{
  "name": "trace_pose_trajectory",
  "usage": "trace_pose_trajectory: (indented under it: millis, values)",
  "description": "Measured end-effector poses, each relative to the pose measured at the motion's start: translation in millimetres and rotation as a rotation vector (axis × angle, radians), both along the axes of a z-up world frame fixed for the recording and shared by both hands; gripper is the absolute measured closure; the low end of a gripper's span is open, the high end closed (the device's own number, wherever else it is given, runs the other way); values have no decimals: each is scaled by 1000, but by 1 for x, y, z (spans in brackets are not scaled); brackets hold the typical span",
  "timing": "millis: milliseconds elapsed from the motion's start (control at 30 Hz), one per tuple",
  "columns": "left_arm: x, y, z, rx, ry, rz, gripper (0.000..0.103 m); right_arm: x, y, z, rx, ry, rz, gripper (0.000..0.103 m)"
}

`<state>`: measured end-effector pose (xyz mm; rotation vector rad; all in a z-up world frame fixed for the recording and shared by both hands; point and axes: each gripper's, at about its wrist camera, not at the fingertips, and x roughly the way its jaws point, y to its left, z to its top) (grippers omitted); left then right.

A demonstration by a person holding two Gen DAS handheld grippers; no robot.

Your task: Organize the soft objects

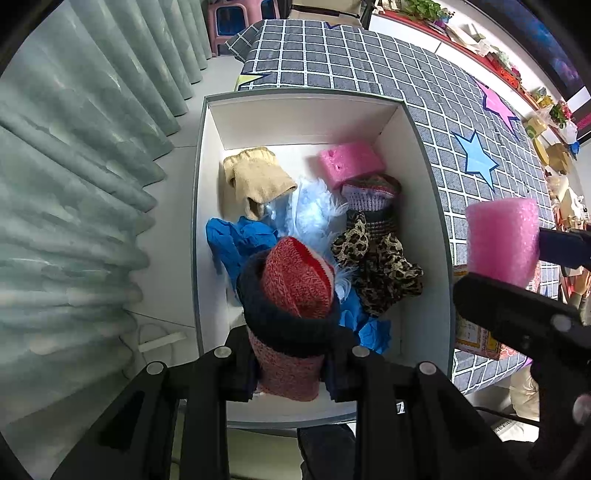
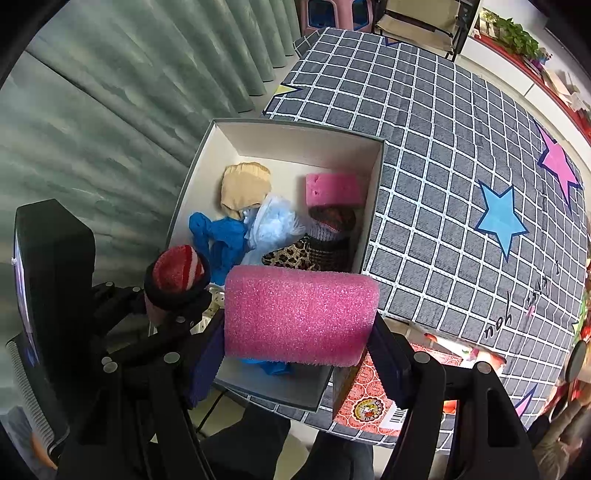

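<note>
A white box stands at the table's left edge. It holds a tan sock, a pink foam block, blue cloth, pale blue fluff, a leopard-print cloth and a knitted item. My left gripper is shut on a red knitted hat with a dark brim, held over the box's near end. My right gripper is shut on a second pink foam block, held just right of the box's near end.
The table has a grey checked cloth with stars. Green curtains hang close on the left. A red patterned box lies at the table's near edge. Shelves with clutter run along the right. Pink stools stand beyond the table.
</note>
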<state>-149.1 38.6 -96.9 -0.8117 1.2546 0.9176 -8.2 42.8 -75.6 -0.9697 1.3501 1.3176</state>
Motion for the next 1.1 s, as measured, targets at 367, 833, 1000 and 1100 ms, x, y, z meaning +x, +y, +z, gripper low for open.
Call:
trace_pose_trajectory:
  millis: [367, 833, 1000, 1100]
  values:
    - [-4, 4, 6, 39, -17, 19, 15, 2, 3, -4, 2, -20, -3, 1]
    - [-7, -7, 27, 45, -101, -48, 14, 17, -20, 25, 67, -13, -56, 1]
    - [-8, -19, 30, 46, -74, -61, 14, 14, -31, 27, 70, -27, -82, 1]
    - [-7, -26, 32, 53, -49, -87, 14, 12, -36, 25, 59, -17, -95, 1]
